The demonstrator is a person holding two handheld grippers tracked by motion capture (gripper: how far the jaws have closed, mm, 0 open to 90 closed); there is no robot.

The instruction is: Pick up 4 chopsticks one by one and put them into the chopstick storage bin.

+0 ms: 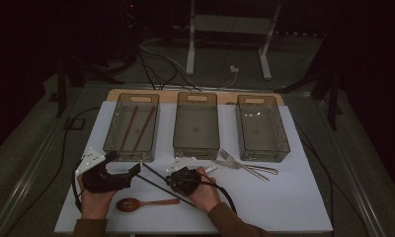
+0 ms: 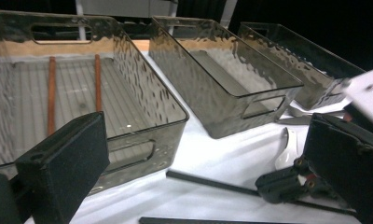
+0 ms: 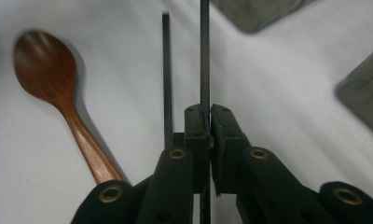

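My right gripper is shut on a thin black chopstick that runs straight out from between its jaws. A second black chopstick lies alongside on the white table cover. In the high view this gripper sits at the front centre. My left gripper stands open just in front of the left bin, with nothing between its wide-apart jaws. Two brown chopsticks lie inside that bin. In the left gripper view, a black chopstick crosses the cover towards the right gripper.
A wooden spoon lies near the front edge, left of the right hand. The middle bin and right bin look empty. A metal fork and other metal cutlery lie in front of the right bin. A white spoon rests near the middle bin.
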